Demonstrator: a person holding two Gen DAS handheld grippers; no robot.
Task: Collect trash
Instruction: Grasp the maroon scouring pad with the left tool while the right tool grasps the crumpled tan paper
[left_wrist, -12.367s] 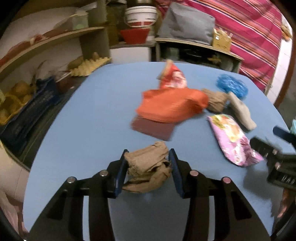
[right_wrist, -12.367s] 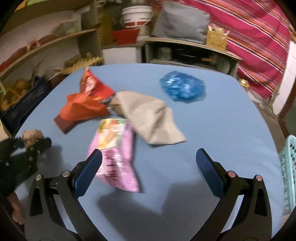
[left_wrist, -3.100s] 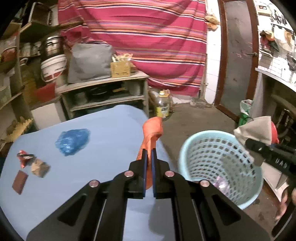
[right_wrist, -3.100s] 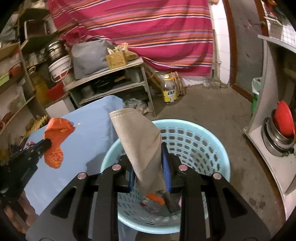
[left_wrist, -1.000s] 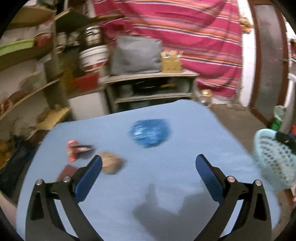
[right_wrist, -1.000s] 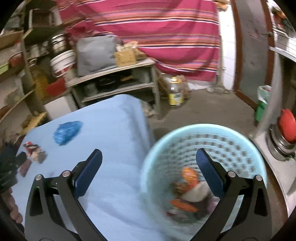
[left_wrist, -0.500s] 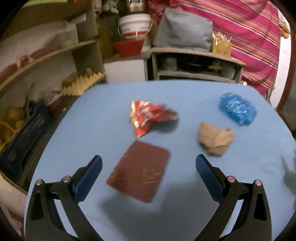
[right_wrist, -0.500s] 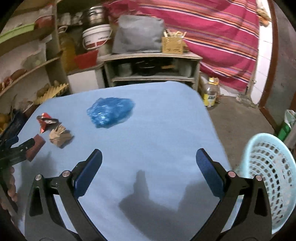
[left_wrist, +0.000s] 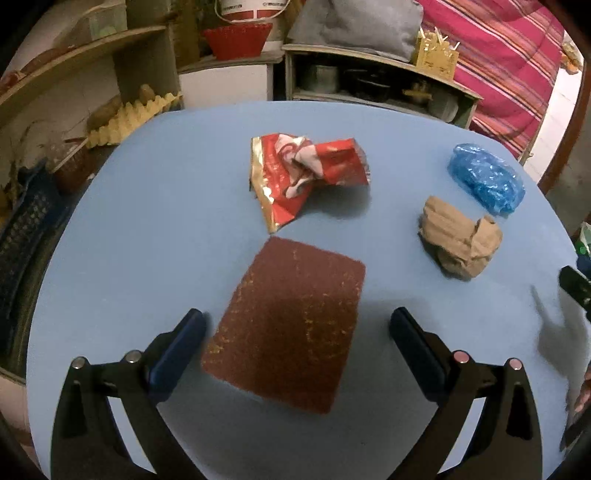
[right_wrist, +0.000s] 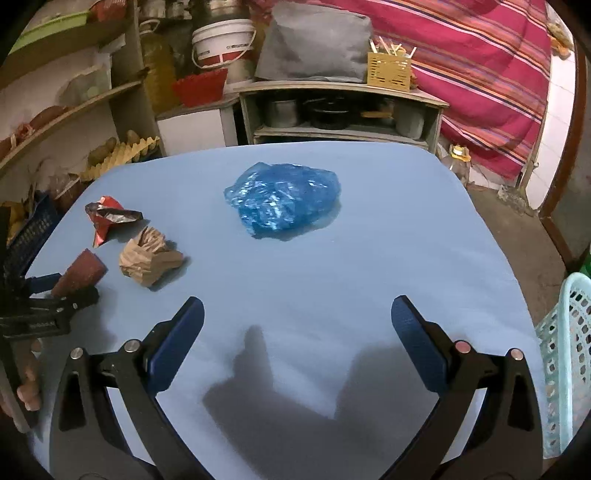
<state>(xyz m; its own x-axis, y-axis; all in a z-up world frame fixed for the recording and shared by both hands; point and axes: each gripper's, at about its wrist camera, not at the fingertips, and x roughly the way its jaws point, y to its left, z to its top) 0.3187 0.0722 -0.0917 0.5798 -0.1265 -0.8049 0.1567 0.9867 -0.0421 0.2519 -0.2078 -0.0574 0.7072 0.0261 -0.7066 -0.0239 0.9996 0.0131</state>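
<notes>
The left gripper (left_wrist: 295, 332) hangs low over the near left part of the blue table (left_wrist: 147, 221) with its blue-padded jaws spread wide, the flat maroon sheet (left_wrist: 291, 325) lying between them but not touched by either pad. Just beyond that sheet lies a crumpled red foil wrapper (left_wrist: 306, 173), and to the right of it sit a crumpled brown paper ball (left_wrist: 458, 240) and, farther off toward the right edge, a crumpled blue plastic bag (left_wrist: 484, 177). The right gripper (right_wrist: 295, 325) is also wide apart and holds nothing, hovering over bare tabletop with its shadow below it; the blue bag lies ahead of it near the middle of the table, well apart from its pads. At the far right edge of the right wrist view stands the pale turquoise laundry-style basket (right_wrist: 565, 332), off the table beside its right side; only a slice of its perforated wall shows, so what it holds cannot be told. Behind the table, a shelf unit (right_wrist: 340, 110) carries dark pots in its compartment, and a white bucket (right_wrist: 221, 40) stands above a red basin (right_wrist: 201, 86).
</notes>
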